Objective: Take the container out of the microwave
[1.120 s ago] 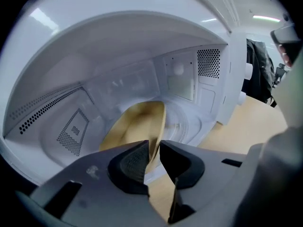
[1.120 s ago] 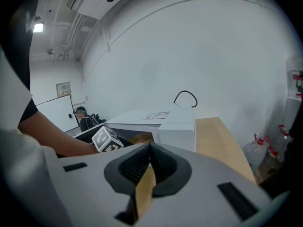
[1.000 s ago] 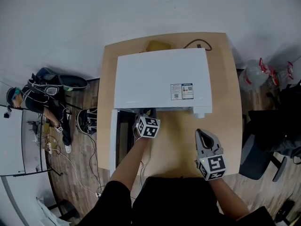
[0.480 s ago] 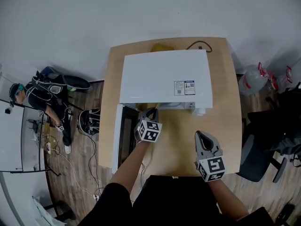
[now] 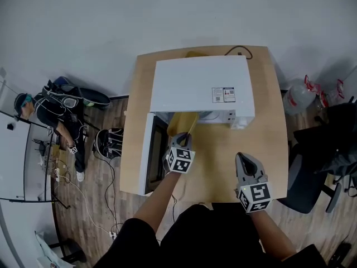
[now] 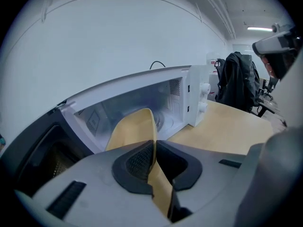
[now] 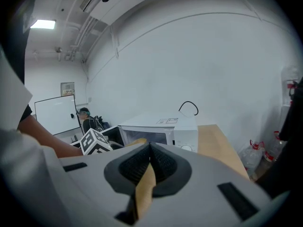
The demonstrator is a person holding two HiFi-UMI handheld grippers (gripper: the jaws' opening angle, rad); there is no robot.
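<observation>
Presently on record: yellow container [image 5: 183, 121], rim clamped between the jaws of the left gripper [image 5: 184, 136], partly out of the open mouth of the white microwave [image 5: 201, 88]. Door [image 5: 149, 161] stood swung open at the left. Right gripper [image 5: 244, 157]: jaws pressed together, nothing held, above the wooden table [image 5: 217, 158], apart from the container.

L tool [image 5: 184, 137] was held fwd on a bare, outstretched L arm [image 5: 159, 197], angled downward, its jaws pinched on the rim of the yellow container [image 5: 181, 121]. R tool [image 5: 244, 158] sat nearer the body on the R side, well apart from the L, jaws together w/ nothing b/w them, pointing fwd and slightly down.
</observation>
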